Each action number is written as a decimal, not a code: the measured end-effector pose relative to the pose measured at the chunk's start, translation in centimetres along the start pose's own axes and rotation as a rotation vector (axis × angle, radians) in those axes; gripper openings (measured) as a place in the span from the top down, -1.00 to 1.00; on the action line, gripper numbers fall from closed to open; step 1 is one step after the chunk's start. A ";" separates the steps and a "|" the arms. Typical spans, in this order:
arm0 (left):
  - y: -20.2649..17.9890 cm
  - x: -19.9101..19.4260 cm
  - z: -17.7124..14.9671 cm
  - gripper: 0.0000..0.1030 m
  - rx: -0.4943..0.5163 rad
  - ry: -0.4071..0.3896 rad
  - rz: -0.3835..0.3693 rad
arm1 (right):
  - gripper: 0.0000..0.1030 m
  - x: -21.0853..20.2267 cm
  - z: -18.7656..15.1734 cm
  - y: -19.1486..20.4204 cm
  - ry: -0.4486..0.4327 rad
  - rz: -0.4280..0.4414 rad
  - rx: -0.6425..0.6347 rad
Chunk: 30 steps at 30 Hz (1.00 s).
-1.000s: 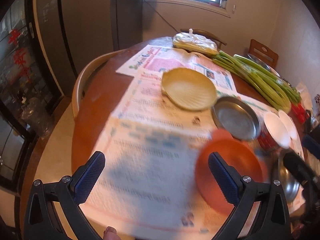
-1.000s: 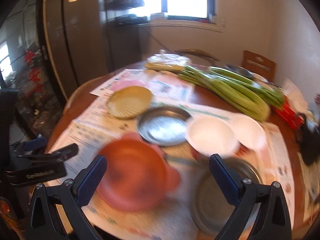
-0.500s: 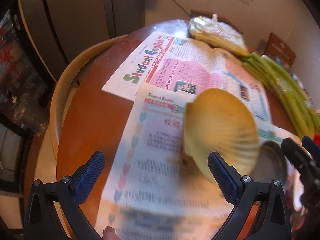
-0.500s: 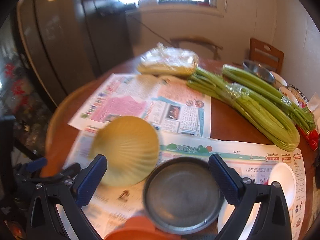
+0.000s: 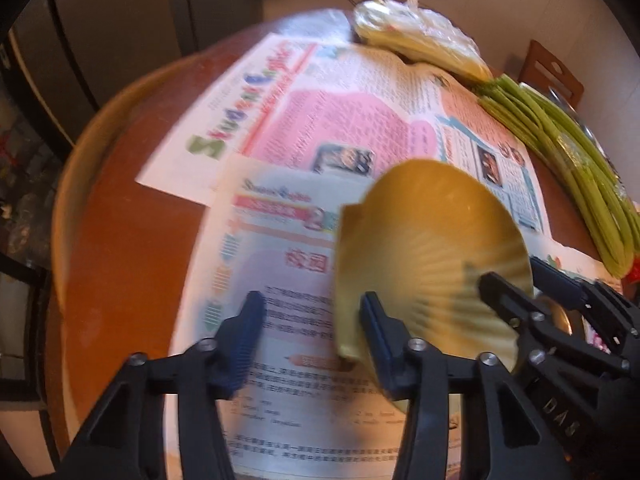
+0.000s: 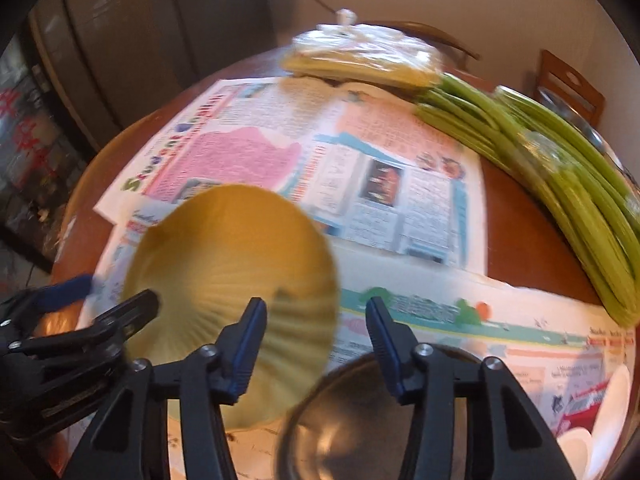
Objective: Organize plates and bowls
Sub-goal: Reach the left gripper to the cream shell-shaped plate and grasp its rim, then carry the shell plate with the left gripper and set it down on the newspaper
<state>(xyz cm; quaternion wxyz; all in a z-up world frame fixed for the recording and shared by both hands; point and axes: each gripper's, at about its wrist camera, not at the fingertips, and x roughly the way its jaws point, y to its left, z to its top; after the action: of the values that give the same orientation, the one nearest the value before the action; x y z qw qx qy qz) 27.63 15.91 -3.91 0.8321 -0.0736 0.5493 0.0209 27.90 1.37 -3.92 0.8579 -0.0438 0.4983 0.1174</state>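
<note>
A yellow shell-shaped plate (image 5: 432,248) (image 6: 232,248) lies on newspaper on the round wooden table (image 6: 520,232). My left gripper (image 5: 310,316) is at the plate's left rim. Its jaws are closing with the rim between them. One finger lies against the plate, and the other pad (image 5: 248,320) stands clear over the paper. My right gripper (image 6: 316,316) straddles the plate's right rim and is shut on it. The left wrist view shows the right gripper (image 5: 510,276) with one finger over the plate's inside and one behind the rim. A steel plate (image 6: 360,420) sits just right of the yellow one.
Long green stalks (image 6: 560,184) lie along the table's right side. A clear bag of food (image 6: 360,56) sits at the far edge. A white bowl (image 6: 616,400) shows at the lower right. Newspapers (image 6: 400,184) cover the middle. A wooden chair (image 6: 568,80) stands behind the table.
Both grippers travelled forward and down from the orange plate to the yellow plate. Their jaws went from wide apart to much narrower around its rims. The orange plate has left view.
</note>
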 end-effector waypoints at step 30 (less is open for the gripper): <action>3.8 -6.0 -10.6 0.32 0.003 -0.066 0.021 | 0.07 -5.5 -9.4 7.7 -0.011 0.161 -0.183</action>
<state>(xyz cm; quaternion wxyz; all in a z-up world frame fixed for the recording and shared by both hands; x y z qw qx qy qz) 15.17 18.38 -2.91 0.8496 -0.0660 0.5223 0.0311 15.48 6.15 -3.53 0.8408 -0.0813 0.4829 0.2309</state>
